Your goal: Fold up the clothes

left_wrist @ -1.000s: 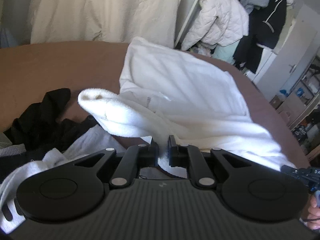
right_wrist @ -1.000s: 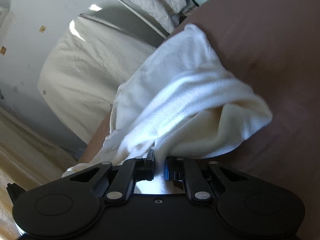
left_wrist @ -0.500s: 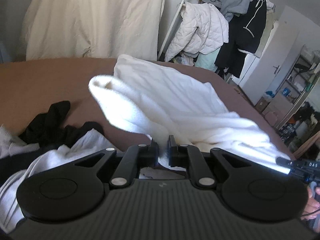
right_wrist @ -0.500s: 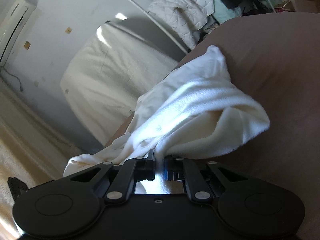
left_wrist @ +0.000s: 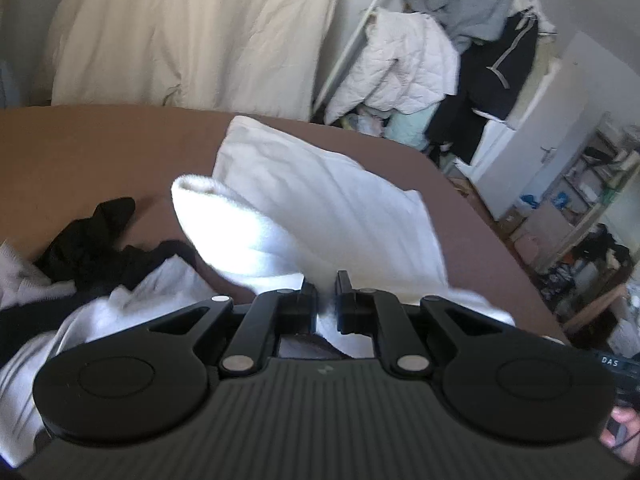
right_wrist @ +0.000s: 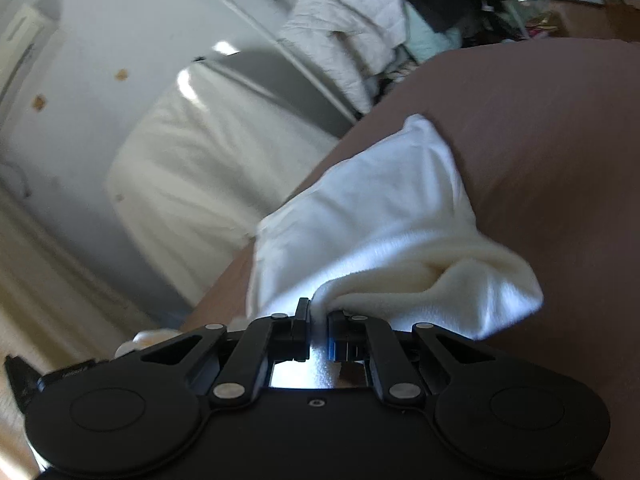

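Over the last second both tools have carried the near edge of the white garment (left_wrist: 320, 208) up and away toward its far edge — a fold in mid-swing, by the look of it. The left tool (left_wrist: 327, 280) and the right tool (right_wrist: 318, 308) each pinch cloth between closed fingers. The garment's far part rests on the brown bed (left_wrist: 80, 148), stretching away from the tools — dark clothes (left_wrist: 92, 240) lie to the left.

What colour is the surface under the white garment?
Plain brown bed surface, no pattern; clearest in the right wrist view.
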The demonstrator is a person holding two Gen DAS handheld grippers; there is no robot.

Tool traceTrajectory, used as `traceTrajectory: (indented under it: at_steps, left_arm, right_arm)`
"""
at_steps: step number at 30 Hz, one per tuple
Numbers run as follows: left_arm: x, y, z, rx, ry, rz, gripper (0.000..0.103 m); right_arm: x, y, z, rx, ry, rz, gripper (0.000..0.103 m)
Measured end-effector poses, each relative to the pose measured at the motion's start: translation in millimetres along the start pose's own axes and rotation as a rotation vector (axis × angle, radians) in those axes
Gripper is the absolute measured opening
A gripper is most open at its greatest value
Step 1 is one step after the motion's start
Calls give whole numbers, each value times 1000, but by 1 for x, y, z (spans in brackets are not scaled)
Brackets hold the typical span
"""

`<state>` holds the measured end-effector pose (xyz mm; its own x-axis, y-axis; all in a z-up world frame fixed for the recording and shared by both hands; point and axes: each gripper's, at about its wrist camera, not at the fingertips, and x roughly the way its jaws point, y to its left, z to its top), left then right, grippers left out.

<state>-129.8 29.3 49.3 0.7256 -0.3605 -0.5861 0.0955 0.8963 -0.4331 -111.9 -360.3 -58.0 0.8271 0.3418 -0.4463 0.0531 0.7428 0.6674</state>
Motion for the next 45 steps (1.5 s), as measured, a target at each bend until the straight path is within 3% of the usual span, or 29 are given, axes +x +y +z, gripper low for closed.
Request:
traceTrajectory:
  at_steps: [6, 11, 13, 14, 15, 16, 17, 19, 22, 26, 34, 39, 43, 45]
  left_arm:
    - [69, 10, 61, -61, 28, 62, 8]
    - [147, -3, 160, -15, -5, 116, 9]
    - [189, -1, 200, -29, -30, 119, 16]
    - [209, 4, 213, -46, -68, 120, 22]
    - [226, 11, 220, -78, -101, 137, 44]
    - [239, 21, 217, -127, -118, 171, 55]
    - [248, 30, 209, -155, -122, 177, 59]
    - [266, 44, 188, -162, -116, 141, 61]
    - [299, 60, 152, -139, -56, 148, 61]
    - [335, 74, 121, -144, 64, 242, 61]
    - [329, 56, 134, 53, 66, 355, 68]
    - [317, 78, 132, -19, 116, 310, 68]
    - [311, 90, 134, -92, 169, 335, 71]
    - [300, 92, 138, -118, 158, 327, 72]
  right_arm:
    - [69, 25, 65, 19, -56, -112, 11]
    - [160, 51, 163, 75, -70, -146, 13]
    - [198, 54, 198, 115, -120, -181, 23]
    - [204, 48, 193, 153, -162, -168, 39]
    - [210, 42, 189, 190, -205, -156, 45]
    - [216, 37, 185, 226, -247, -143, 54]
    - [214, 30, 171, 219, -290, -117, 60]
    - [215, 19, 139, 100, -346, -122, 63]
    - [236, 0, 127, 3, -221, -421, 63]
    - [250, -13, 130, -25, -176, -494, 63]
    - [276, -37, 134, -85, -92, -665, 63]
    - [270, -43, 138, -45, -55, -587, 63]
    - [274, -47, 141, -85, -58, -636, 65]
    - [280, -51, 143, -97, -55, -660, 66]
